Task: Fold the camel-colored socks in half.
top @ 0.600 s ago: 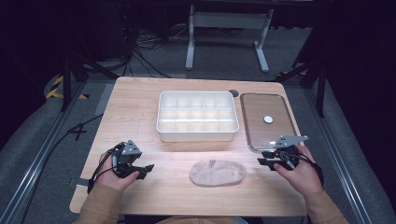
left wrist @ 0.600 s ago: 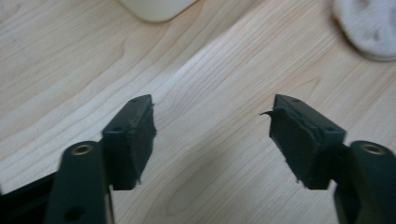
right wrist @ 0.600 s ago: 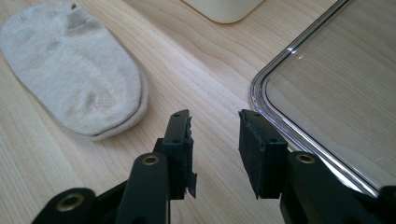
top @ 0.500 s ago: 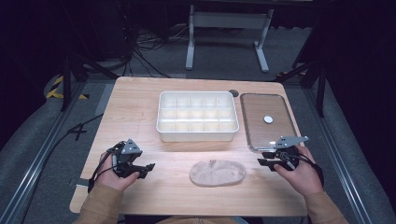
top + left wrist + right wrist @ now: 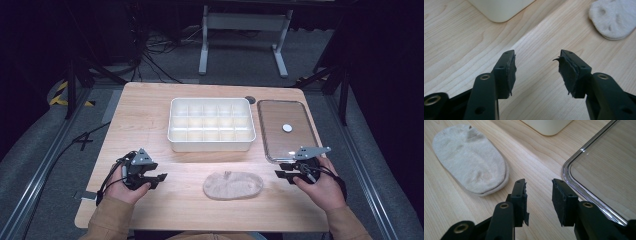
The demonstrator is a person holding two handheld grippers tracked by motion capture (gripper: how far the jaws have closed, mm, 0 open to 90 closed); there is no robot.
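- While both hands rest low at the near edge of the surface (image 5: 150, 100), nothing has shifted since the pictures of a moment ago: tongs, sock and box all lie where they lay, so the work has not yet begun.
- The left tongs (image 5: 152, 179) stand wide apart with bare wood between the pads; in the left gripper view (image 5: 537, 66) nothing is gripped.
- The right tongs (image 5: 285, 173) are likewise parted, at a moderate gap, and empty; the right gripper view (image 5: 539, 187) shows only wood grain between them.
- The pale ankle sock (image 5: 233, 185) lies flat between the two tongs, well apart from the left pair and nearer the right pair; in the right gripper view it sits just ahead and to the left (image 5: 470, 157).
- Beyond the sock stands the white compartment box (image 5: 210, 145), empty as far as can be seen.
- The clear lid (image 5: 300, 112) lies flat just ahead of the right tongs, beside the box.
- My reading: the sock is the likely first target, and the right tongs have the shorter reach to it.
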